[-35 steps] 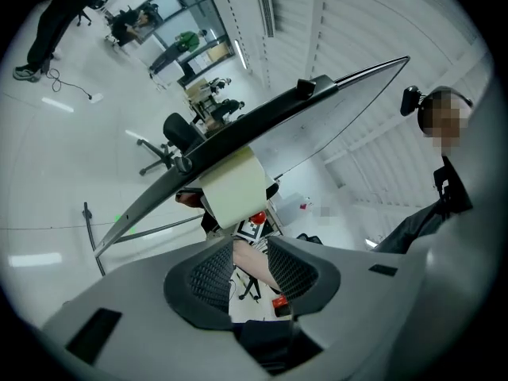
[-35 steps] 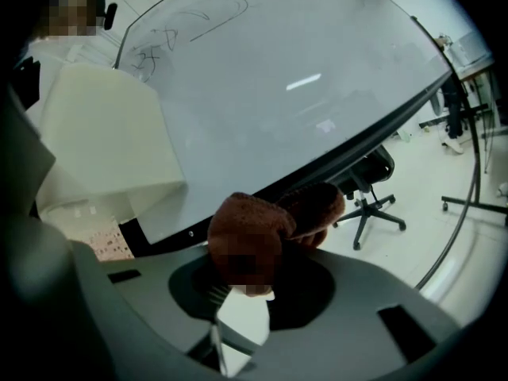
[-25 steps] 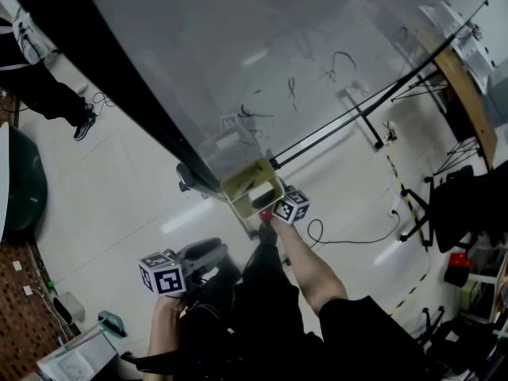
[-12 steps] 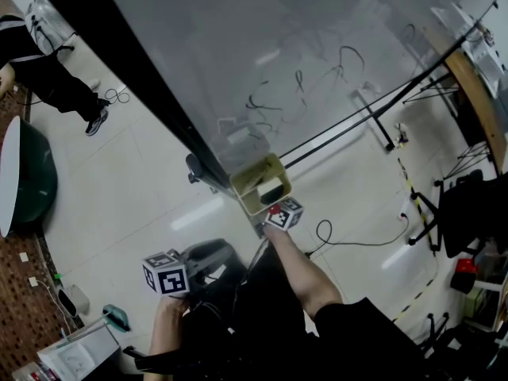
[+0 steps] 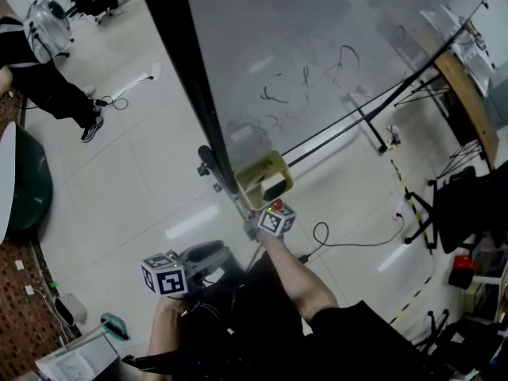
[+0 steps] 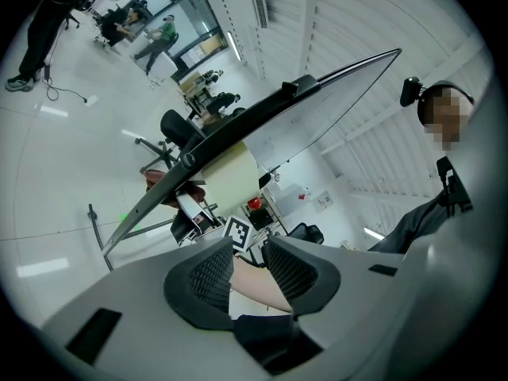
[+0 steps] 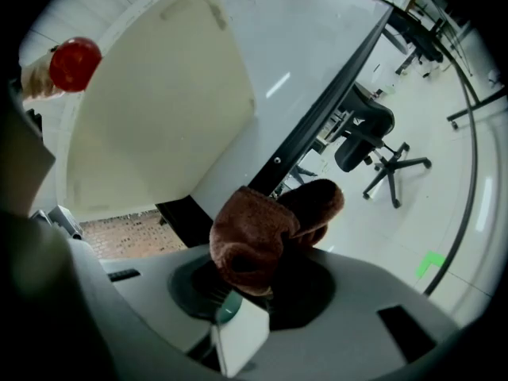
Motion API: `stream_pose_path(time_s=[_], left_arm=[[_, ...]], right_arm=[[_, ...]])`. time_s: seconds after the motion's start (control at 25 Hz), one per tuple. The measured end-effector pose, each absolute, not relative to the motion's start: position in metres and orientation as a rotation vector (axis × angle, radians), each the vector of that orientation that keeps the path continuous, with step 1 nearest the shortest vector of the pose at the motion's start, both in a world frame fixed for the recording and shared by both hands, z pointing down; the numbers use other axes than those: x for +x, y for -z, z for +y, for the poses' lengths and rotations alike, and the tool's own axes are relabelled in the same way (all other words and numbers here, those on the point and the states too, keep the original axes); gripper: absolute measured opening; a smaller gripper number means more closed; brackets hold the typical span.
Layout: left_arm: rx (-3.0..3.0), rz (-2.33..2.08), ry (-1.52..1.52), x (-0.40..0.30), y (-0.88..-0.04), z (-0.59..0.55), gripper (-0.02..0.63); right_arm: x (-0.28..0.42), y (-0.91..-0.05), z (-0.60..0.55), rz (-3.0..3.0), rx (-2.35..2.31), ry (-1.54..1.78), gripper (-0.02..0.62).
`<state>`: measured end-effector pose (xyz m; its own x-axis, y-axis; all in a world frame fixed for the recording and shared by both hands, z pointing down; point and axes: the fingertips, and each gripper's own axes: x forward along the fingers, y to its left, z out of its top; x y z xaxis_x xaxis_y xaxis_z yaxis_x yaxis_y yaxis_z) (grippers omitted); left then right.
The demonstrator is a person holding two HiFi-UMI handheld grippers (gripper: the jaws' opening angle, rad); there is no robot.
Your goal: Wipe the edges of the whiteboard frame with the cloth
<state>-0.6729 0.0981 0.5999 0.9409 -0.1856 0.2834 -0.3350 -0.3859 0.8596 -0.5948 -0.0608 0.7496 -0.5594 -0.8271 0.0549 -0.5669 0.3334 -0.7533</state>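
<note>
Pale floor tiles (image 5: 143,181) fill the left half of the head view, open except for a person (image 5: 48,78) standing at the upper left. To the right of the grippers a cable (image 5: 349,236) loops on the floor, and stand legs cross the floor beyond it.

The whiteboard (image 5: 317,38) fills the upper middle. Its black frame (image 5: 194,94) runs lengthwise from the top edge, left of centre, down to mid-frame. Half a second ago that edge came in from the upper left corner at a flatter slant.

A cream box (image 5: 262,179) sits at the frame's lower end, and the right gripper (image 5: 272,217) is just below it, as before. Its jaws are clamped on the brown cloth (image 7: 258,236). The cloth is a folded wad that points up and to the right, towards the black edge; contact cannot be told. An office chair (image 7: 373,141) stands beyond.

The left gripper (image 6: 248,264) has stayed at the lower left, its jaws narrowly apart with nothing gripped.
</note>
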Motion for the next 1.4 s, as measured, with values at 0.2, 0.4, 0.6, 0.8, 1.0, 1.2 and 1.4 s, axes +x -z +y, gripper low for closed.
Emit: stream_pose_path(time_s=[0.2, 0.4, 0.6, 0.8, 1.0, 1.2, 1.4], left_arm=[[1.995, -0.338, -0.139, -0.679, -0.598, 0.093, 0.132], [2.008, -0.311, -0.09, -0.682, -0.592, 0.085, 0.132], [2.036, -0.28, -0.026, -0.686, -0.585, 0.074, 0.132], [2.055, -0.264, 0.033, -0.691, -0.578, 0.064, 0.132], [2.058, -0.244, 0.106, -0.698, -0.564, 0.057, 0.132], [2.065, -0.237, 0.136, -0.703, -0.559, 0.054, 0.132], [2.084, -0.215, 0.171, -0.704, -0.549, 0.055, 0.132]], right_arm=[[-0.598, -0.757, -0.053, 2.206, -1.25, 1.146, 0.101], [-0.596, -0.737, -0.043, 2.15, -1.284, 1.16, 0.101], [-0.597, -0.716, -0.023, 2.09, -1.313, 1.218, 0.101], [-0.616, -0.698, -0.005, 2.1, -1.277, 1.269, 0.102], [-0.646, -0.668, 0.004, 2.171, -1.19, 1.254, 0.102], [-0.655, -0.628, -0.012, 2.121, -1.193, 1.204, 0.102], [-0.65, -0.623, -0.016, 2.048, -1.185, 1.238, 0.102]])
